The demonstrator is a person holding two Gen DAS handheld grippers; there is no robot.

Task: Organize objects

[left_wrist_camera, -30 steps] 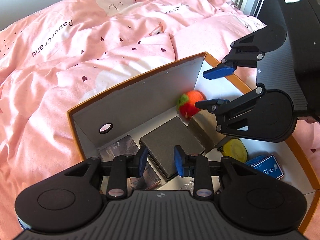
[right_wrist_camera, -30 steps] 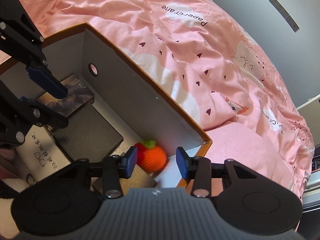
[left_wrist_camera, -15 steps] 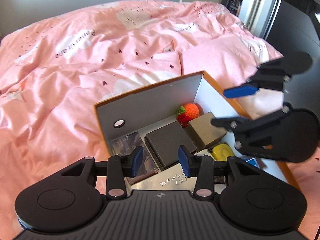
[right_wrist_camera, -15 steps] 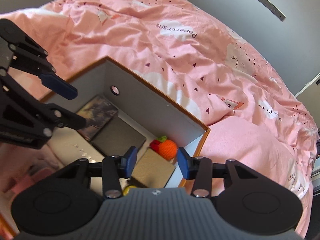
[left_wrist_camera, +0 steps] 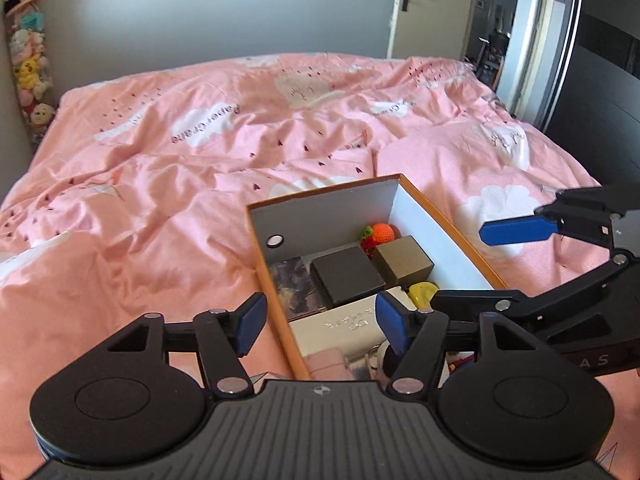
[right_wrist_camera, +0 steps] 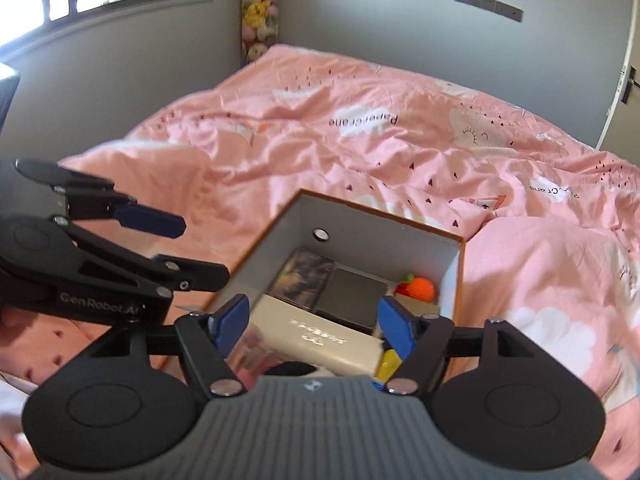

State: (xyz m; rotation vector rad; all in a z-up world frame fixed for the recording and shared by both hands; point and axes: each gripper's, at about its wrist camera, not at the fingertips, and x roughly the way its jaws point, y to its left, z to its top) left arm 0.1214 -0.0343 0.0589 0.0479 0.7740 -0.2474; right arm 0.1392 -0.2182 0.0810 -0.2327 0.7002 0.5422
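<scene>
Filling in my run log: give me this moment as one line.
left gripper: open, empty, jaws just opening | right gripper: open, empty, jaws just opening | box: on bed, filled | both grippers above box

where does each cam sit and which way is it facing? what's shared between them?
Left wrist: on the left gripper, looking down-forward over the box and pink bed toward the door; right gripper enters from the right, jaws open.
Right wrist: on the right gripper, facing the box and the window corner; left gripper enters from the left, open.
Shared: box, orange knitted toy, bed, and the opposite gripper.
</scene>
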